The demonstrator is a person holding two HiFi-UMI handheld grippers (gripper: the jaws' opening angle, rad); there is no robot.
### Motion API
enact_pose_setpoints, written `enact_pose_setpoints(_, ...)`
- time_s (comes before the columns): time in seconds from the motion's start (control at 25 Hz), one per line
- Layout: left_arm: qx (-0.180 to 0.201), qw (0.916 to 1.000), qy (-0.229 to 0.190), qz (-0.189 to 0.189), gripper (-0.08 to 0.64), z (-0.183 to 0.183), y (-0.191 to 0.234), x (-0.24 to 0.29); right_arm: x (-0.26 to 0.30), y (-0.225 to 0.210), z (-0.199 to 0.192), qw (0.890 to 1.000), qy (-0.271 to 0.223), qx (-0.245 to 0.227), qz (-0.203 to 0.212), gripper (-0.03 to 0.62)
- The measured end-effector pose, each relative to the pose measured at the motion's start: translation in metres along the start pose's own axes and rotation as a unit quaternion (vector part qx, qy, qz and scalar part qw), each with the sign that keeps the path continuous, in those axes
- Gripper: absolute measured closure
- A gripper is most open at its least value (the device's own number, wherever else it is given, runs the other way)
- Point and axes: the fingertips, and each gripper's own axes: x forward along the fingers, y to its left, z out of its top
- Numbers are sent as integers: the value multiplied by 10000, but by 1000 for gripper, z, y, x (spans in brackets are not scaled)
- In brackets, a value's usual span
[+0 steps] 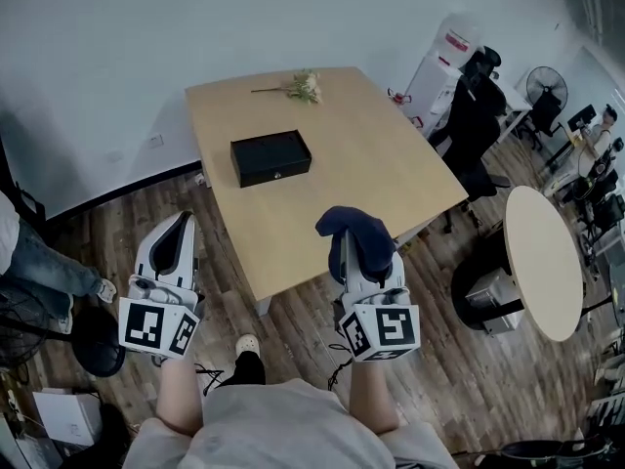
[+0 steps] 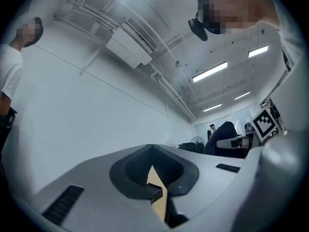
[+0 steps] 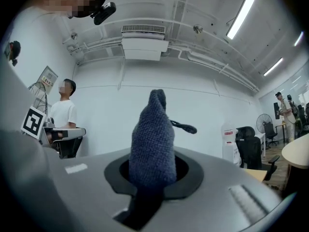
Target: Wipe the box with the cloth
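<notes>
Two grippers are held low at the near edge of the wooden table (image 1: 376, 169), over the plank floor, both pointing up and away from the person holding them. The right gripper (image 1: 359, 254) is clamped on the dark blue cloth (image 1: 354, 228), which bunches over its tips so that the fingertips are buried from above. In the right gripper view (image 3: 152, 178) the cloth (image 3: 152, 144) stands up from between the jaws like a knitted cone and covers the gap. The left gripper (image 1: 184, 221) has its jaws drawn together on nothing. The left gripper view (image 2: 153, 161) shows only a thin tan wedge of tabletop below where the pads meet. The black box (image 1: 270, 156) sits closed toward the far side of the table, well apart from both grippers and visible only from the head view. A small detail on its front is too tiny to make out. A sprig of flowers (image 1: 305, 87) lies beyond it near the far edge.
</notes>
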Motion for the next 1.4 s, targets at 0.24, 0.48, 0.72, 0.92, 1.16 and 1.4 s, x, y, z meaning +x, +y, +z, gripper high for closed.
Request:
enact_pose_setpoints(0.24,-26,10000,-2,-86,552,-8,47,45,62,8,-8,10000,37,-8,-61,520)
enact_pose_setpoints(0.48,-101,9998,-37,-165,552,-16,84,82,109,10,-15,9999,39,-23,-163,520)
enact_pose_setpoints(0.72,-157,9996,-52,-230,552,-27,119,110,147,18,-25,9997,69,-7,-227,520)
enact_pose_setpoints(0.92,-260,9993,15,-261,552,-39,129,127,166,19,-35,9995,223,-14,-202,519)
enact_pose_setpoints(1.16,-341,9990,136,-243,552,-56,134,144,185,15,-58,9988,475,63,-108,520)
enact_pose_setpoints(1.4,-351,9992,186,12,552,-65,140,164,219,4,-73,9972,689,149,229,518)
